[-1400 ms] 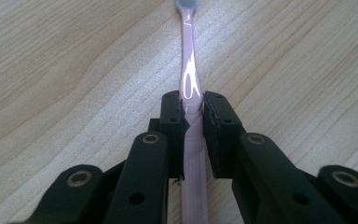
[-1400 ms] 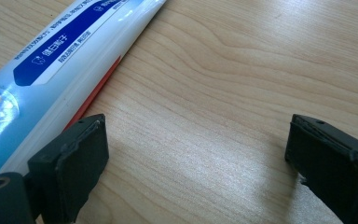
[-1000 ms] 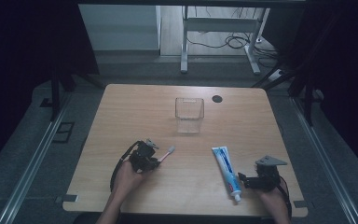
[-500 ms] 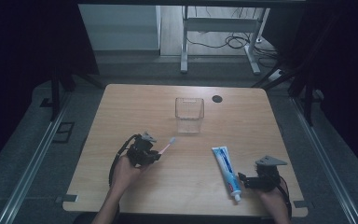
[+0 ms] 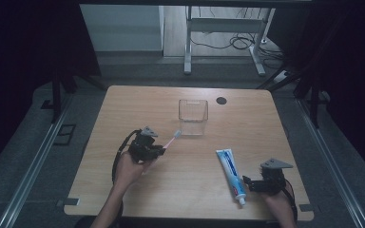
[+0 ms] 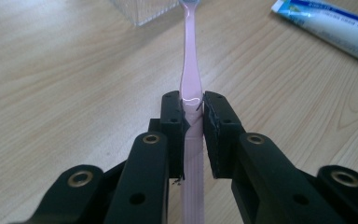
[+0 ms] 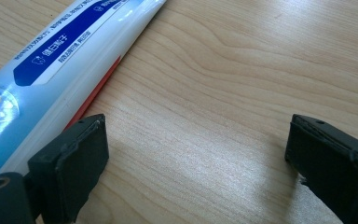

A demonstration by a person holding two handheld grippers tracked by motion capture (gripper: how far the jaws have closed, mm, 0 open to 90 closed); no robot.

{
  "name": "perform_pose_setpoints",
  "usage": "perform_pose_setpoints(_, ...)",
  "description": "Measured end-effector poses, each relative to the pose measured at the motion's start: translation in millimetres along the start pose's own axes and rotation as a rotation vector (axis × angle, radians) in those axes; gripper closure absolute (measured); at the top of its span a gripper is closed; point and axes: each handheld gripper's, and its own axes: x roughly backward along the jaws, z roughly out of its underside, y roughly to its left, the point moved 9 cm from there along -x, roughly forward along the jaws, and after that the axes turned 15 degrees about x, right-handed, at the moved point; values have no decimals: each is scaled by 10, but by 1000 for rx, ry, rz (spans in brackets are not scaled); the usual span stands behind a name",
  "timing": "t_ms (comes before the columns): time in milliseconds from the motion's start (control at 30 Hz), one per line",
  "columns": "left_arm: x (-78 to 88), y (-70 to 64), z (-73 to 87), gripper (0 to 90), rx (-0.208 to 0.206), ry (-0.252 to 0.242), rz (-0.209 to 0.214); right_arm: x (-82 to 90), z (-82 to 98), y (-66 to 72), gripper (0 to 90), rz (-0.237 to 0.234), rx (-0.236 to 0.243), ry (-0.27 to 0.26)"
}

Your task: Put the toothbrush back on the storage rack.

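Note:
My left gripper (image 6: 193, 114) (image 5: 158, 150) is shut on the handle of a pink toothbrush (image 6: 191, 74) (image 5: 171, 141), held off the table with its head pointing toward a clear square cup (image 5: 193, 117) (image 6: 142, 9). A white and blue toothpaste tube (image 5: 231, 175) (image 7: 51, 70) (image 6: 331, 28) lies on the wooden table (image 5: 247, 118) at the right. My right gripper (image 7: 196, 154) (image 5: 253, 183) rests open just right of the tube's cap end, its left pad close beside the tube, nothing between the jaws.
A round black cable hole (image 5: 221, 100) sits near the table's far edge, right of the cup. Beyond the table are a metal desk frame (image 5: 223, 42) and cables on the floor. Bare wood lies between the two grippers.
My left gripper has lifted the toothbrush off the table and carried it up and toward the cup. The right gripper has stayed in place.

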Motion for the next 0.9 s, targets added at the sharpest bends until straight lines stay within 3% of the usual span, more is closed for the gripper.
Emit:
perform_pose_setpoints(100, 29, -9, -60, 789, 7, -15, 6, 0, 0, 0, 57, 0, 0, 0)
perform_pose_setpoints(500, 130, -103, -427, 788, -38, -73, 2, -1, 0, -1, 57, 0, 1, 0)
perform_pose_setpoints(900, 167, -167, -756, 788, -57, -114, -2, -1, 0, -2, 57, 1, 1, 0)
